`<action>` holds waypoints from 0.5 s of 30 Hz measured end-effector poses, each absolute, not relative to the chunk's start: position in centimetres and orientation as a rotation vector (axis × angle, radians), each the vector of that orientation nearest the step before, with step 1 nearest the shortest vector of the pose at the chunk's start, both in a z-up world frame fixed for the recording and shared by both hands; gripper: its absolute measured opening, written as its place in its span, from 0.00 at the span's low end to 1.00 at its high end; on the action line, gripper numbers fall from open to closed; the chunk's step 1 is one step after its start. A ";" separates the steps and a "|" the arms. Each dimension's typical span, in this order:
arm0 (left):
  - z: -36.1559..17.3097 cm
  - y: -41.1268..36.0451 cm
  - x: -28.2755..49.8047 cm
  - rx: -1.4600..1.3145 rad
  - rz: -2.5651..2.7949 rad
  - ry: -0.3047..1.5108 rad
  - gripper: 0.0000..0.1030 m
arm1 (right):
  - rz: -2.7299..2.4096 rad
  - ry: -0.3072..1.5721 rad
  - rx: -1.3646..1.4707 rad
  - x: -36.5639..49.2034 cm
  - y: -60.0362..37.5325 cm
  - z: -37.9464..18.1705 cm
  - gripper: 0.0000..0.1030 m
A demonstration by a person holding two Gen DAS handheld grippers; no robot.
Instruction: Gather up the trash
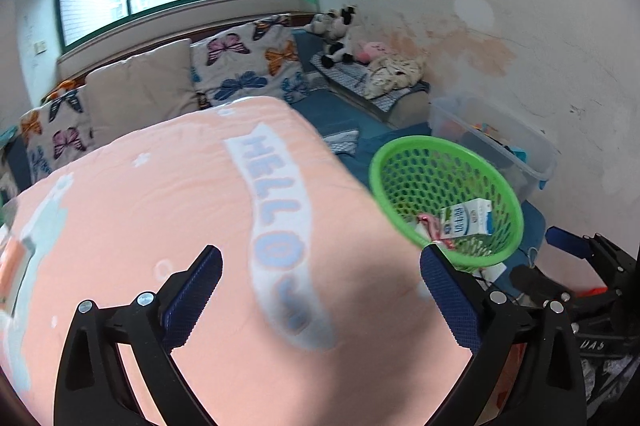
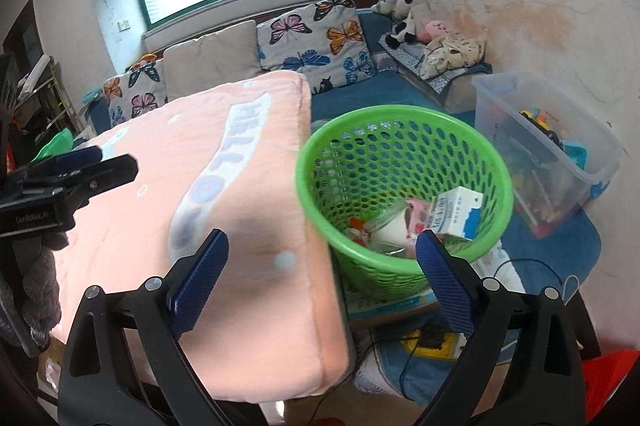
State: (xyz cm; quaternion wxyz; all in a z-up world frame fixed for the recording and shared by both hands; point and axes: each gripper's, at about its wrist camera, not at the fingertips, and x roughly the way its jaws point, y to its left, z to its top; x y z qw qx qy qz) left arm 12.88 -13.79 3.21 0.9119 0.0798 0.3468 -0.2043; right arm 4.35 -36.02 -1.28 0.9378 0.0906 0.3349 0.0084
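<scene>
Left gripper (image 1: 320, 290): I see both its jaws spread wide over the pink cushion (image 1: 192, 226), nothing between them.
Right gripper (image 2: 322, 268): mine stands wide apart too, empty, above the cushion's right edge.
Bins: one green basket (image 2: 320, 145), just beside the cushion's right edge.
Trash in it: I count one blue-and-white carton (image 2: 456, 211), one pink wrapper (image 2: 418, 216), one pale cup (image 2: 390, 228); the smaller scraps I cannot count.
Open room: the basket's mouth is clear; one clear plastic tub (image 2: 576, 161) stands to its right.
</scene>
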 end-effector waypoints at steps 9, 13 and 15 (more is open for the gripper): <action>2.7 -8.9 10.9 0.127 -0.314 0.697 0.93 | 0.045 0.684 0.188 4.2 -33.5 -0.9 0.93; 2.6 -6.6 9.9 0.101 -0.278 0.683 0.93 | 0.051 0.675 0.156 4.1 -32.4 -0.5 0.94; 2.5 -5.6 9.5 0.082 -0.263 0.683 0.93 | 0.055 0.673 0.150 4.1 -32.0 -0.4 0.95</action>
